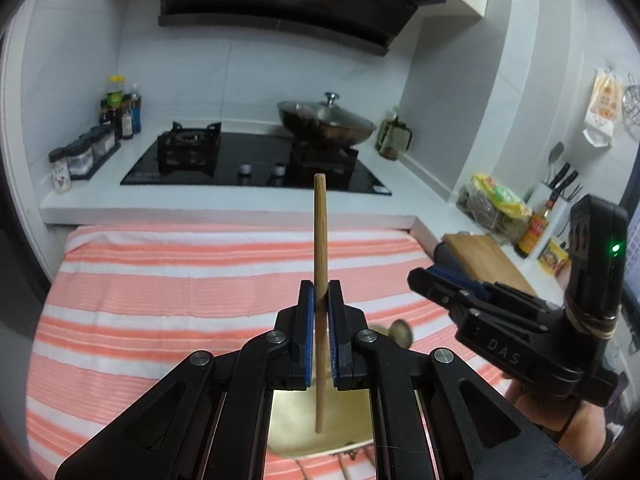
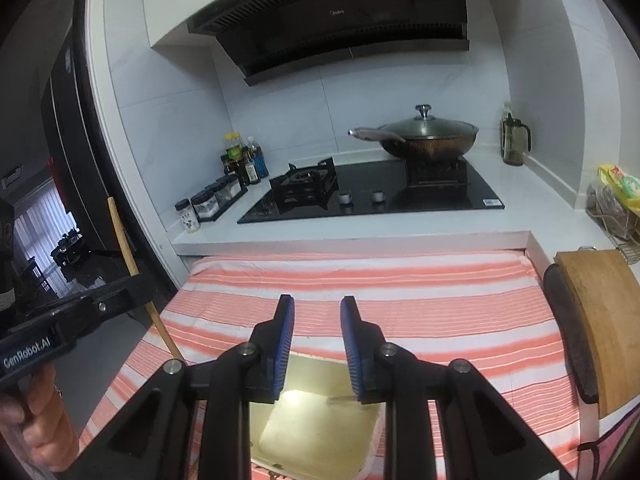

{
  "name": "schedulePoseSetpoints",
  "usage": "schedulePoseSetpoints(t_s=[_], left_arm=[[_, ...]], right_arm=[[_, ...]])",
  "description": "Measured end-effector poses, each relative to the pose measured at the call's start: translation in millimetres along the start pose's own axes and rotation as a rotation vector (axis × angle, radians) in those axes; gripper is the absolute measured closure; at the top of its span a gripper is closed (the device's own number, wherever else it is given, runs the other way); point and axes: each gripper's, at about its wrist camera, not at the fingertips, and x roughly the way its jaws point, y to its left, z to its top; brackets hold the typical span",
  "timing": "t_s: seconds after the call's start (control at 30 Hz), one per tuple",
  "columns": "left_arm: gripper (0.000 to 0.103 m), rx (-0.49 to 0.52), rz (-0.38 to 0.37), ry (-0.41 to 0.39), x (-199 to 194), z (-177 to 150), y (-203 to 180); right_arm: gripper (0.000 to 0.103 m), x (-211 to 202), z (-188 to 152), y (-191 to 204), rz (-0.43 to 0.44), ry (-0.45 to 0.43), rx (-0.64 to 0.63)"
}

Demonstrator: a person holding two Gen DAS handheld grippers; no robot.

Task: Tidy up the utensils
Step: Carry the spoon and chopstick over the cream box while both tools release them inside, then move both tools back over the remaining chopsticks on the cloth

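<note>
My left gripper [image 1: 321, 296] is shut on a wooden chopstick [image 1: 320, 240], held nearly upright above a pale yellow tray [image 1: 352, 412] on the striped cloth. The chopstick also shows in the right wrist view [image 2: 124, 248], held by the left gripper [image 2: 136, 280] at the left. A spoon-like utensil [image 1: 400, 330] lies just beyond the tray, partly hidden. My right gripper [image 2: 317, 320] is open and empty above the same tray [image 2: 316, 432]; it shows in the left wrist view [image 1: 440, 268] at the right.
An orange-and-white striped cloth [image 1: 180, 280] covers the counter. Behind it are a black gas hob [image 1: 256, 164], a lidded wok [image 1: 326, 120], and spice jars and bottles [image 1: 100, 136]. A wooden cutting board [image 2: 600, 320] and a knife holder [image 1: 556, 196] stand at the right.
</note>
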Motion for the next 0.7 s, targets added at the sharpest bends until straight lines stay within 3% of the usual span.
schedulePoseSetpoints(t_s=[0.13,0.27,0.3,0.33,0.37,0.4,0.53,0.7], left_arm=[[0.098,-0.038,0.035,0.046,45,-12,8],[0.097,-0.004,0.036,0.068,63,-22,3],[0.086,0.004,0.036,0.084,66,-25,2],[0.063,0.007,0.046,0.1,70,-27,3],[0.052,0.009,0.065,0.103,71,-29,3],[0.039,0.007,0.085,0.094,69,-31,3],[0.036,-0.029,0.068,0.117,50,-43,15],[0.028,0.011,0.078,0.16,-5,-80,31]], right_arm=[[0.078,12,-5,-8,0.004,0.008,0.026],[0.078,0,-14,-5,0.018,0.001,-0.007],[0.076,-4,-17,-6,0.022,0.002,-0.008],[0.066,-7,-20,-7,0.028,0.003,-0.002],[0.059,-11,-23,-10,0.03,0.003,0.009],[0.057,-14,-26,-12,0.029,0.005,0.019],[0.056,-30,-43,-19,0.026,0.021,0.022],[0.049,-60,-92,-28,-0.008,0.077,-0.026]])
